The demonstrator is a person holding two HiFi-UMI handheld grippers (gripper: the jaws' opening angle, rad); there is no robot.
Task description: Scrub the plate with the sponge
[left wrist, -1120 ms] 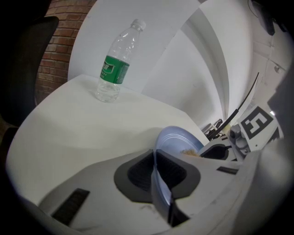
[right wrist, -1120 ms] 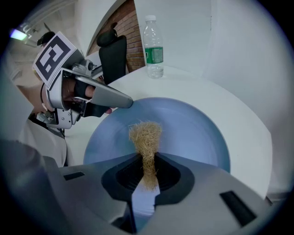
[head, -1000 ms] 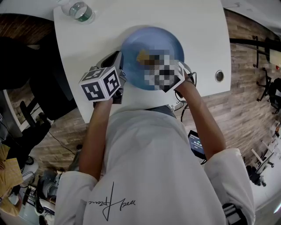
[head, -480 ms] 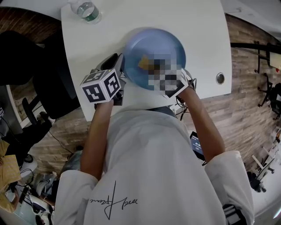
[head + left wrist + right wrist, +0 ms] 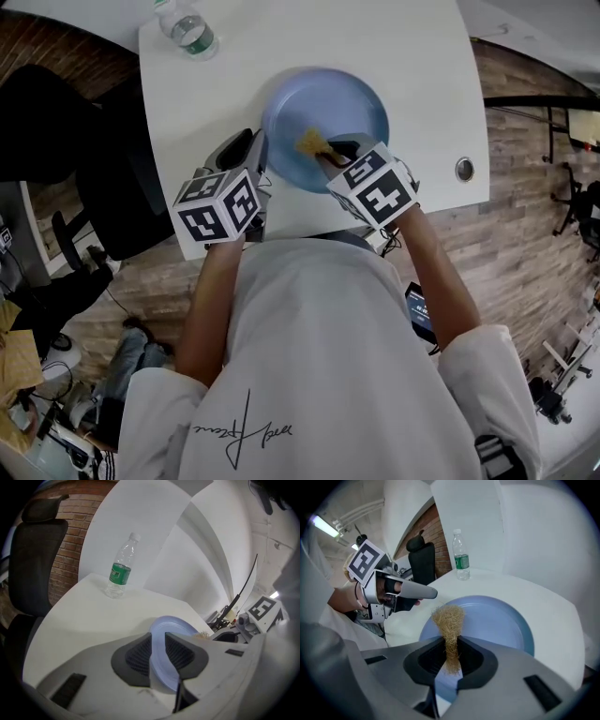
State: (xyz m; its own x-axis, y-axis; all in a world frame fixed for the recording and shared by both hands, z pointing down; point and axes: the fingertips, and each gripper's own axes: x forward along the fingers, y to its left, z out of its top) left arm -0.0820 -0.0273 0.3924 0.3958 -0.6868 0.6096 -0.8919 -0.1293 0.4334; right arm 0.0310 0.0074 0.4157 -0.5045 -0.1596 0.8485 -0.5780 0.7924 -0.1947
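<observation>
Blue plate (image 5: 349, 98), rim inside the released left claw (image 5: 158, 638); right claw (image 5: 451, 645) pinches the sponge (image 5: 448, 616); bottle (image 5: 185, 26) well apart.

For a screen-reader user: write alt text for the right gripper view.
The right hand-held gripper pinches a tan fibrous sponge over a blue plate on a white table. The left hand-held gripper sits at the plate's rim, left of frame, and a clear water bottle stands upright beyond.
</observation>
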